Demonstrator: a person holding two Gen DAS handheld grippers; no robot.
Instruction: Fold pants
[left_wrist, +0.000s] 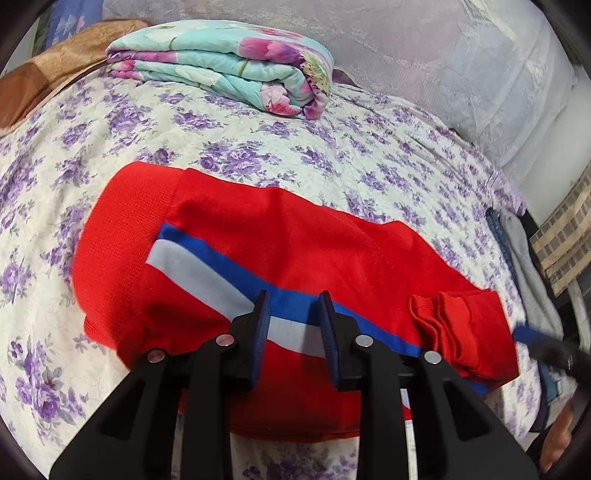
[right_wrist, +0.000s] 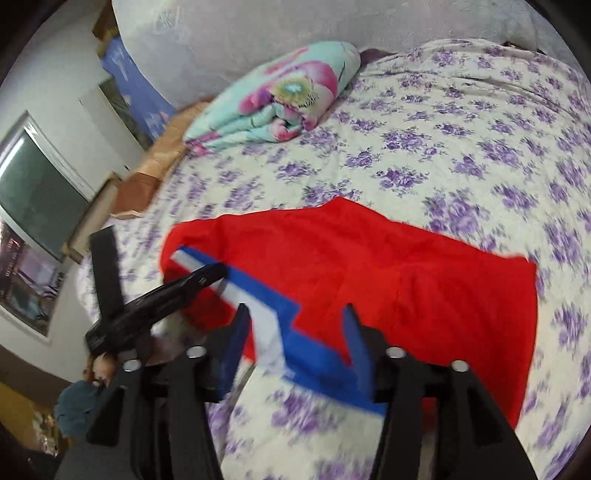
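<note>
my left claw (left_wrist: 293, 321) sat at the bottom middle of its own view, its blue-padded fingers (left_wrist: 260, 334) apart with nothing between them, hovering over the blue and white stripe (left_wrist: 207, 260) of the red pants (left_wrist: 295, 243). the pants lay across the middle of that frame on the purple-flowered bedspread (left_wrist: 110, 122), already doubled over, with the ribbed cuffs (left_wrist: 448, 325) bunched at the lower right. at the far right edge a blurred dark arm with a blue tip showed my right claw (left_wrist: 524, 334) just beside those cuffs; from there i could not tell how it stood.

in the right wrist view, which was smeared with blur, my right claw (right_wrist: 295, 347) was at the bottom middle, fingers (right_wrist: 356, 350) spread wide and holding nothing, low over the near edge of the pants (right_wrist: 406, 280) where the stripe (right_wrist: 295, 332) kinked. my left claw (right_wrist: 207, 275) reached in from the lower left, over the stripe's far end.

a folded floral quilt (left_wrist: 229, 66) rested at the upper middle of the left view, well apart from the pants, and a window (right_wrist: 40, 195) showed at the left edge of the right view.
</note>
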